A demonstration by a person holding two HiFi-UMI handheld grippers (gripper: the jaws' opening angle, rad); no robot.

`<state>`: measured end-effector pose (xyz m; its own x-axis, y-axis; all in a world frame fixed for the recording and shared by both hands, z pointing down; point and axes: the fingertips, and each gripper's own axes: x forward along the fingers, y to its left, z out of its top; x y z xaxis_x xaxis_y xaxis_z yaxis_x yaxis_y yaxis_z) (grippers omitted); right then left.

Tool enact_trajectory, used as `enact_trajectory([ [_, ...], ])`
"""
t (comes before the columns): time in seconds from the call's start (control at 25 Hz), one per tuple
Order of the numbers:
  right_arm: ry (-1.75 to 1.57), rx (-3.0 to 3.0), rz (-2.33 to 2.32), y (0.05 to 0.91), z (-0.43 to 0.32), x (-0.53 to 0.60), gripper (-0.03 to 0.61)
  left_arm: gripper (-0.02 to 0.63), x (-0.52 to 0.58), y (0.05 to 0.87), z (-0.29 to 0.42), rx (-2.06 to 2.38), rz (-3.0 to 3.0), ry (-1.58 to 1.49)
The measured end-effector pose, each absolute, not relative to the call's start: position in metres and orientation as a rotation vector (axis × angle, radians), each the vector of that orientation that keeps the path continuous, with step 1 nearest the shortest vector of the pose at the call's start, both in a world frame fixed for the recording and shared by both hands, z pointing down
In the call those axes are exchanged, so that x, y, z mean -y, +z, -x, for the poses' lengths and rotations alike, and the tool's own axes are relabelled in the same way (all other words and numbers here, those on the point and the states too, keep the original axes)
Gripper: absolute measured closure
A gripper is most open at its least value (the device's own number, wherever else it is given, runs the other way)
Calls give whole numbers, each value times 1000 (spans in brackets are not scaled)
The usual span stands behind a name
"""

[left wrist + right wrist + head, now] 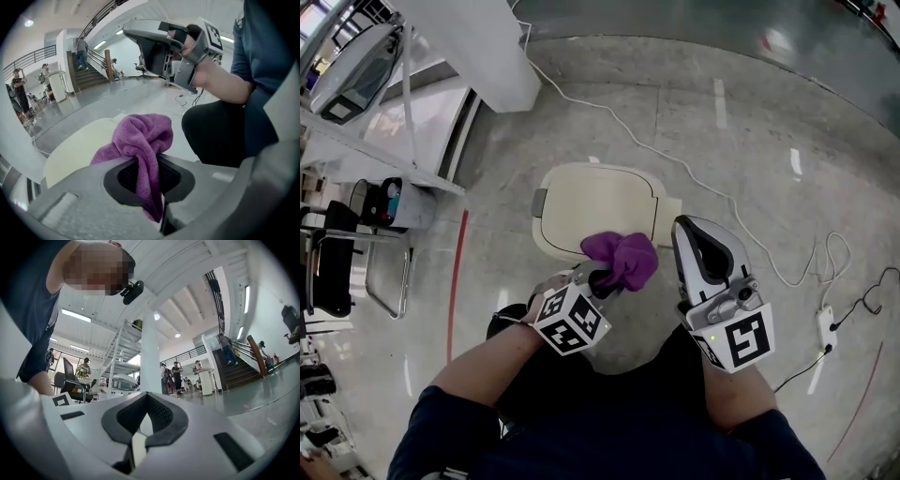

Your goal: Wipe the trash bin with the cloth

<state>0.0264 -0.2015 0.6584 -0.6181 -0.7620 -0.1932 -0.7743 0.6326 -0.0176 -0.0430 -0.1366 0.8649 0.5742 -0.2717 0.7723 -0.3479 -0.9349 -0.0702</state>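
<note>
Large open hall of an office or lab building, by the look of it. Polished grey floor (750,131) with a white cable (694,173) trailing across it and a power strip (825,328) lying there. Wide staircase (86,77) climbing toward a railed balcony (33,56) above. White pillar (151,357) beside a tall metal rack (123,357), strip lights (75,315) high overhead. Black office chairs (337,253) off to one side, and small groups of people (177,376) standing about in the background.
</note>
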Motion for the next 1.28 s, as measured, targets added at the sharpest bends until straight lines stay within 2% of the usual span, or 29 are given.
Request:
enact_trajectory([
  [0.24,95,-2664,1302,662,-35,204,569,569,129,864,16,465,-2756,1259],
  [0.64,26,-2707,1345,659,-19,205,569,569,170,795,48,681,-2757,953],
  [1.0,-135,-2791,1436,588,-37,189,569,569,199,668,67,823,-2648,656],
  [1.28,-146,-2839,1423,468,-33,171,569,569,186,521,64,837,-2652,564],
])
